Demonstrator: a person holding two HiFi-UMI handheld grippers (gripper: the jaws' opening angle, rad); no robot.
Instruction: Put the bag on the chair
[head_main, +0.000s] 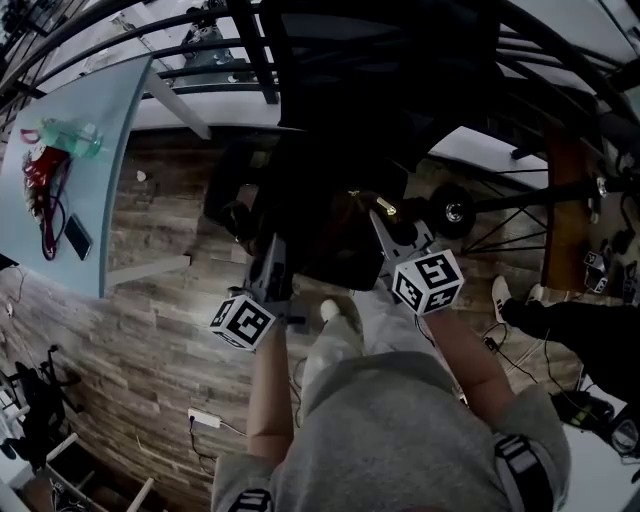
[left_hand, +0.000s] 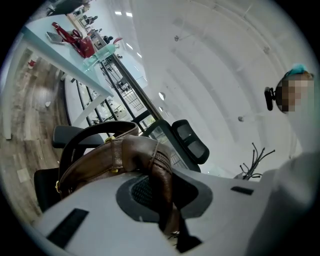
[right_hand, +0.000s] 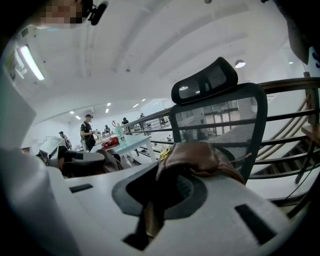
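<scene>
1. The left gripper is nearly closed, pinching one end of the brown leather bag.
2. The right gripper pinches the other end likewise.
3. The bag hangs between them, just before the black chair.

The bag hung between the two grippers, the left gripper clamped on its left end and the right gripper on its right, with the chair just behind it, a table carrying a phone off to the left, and railings behind the chair.
</scene>
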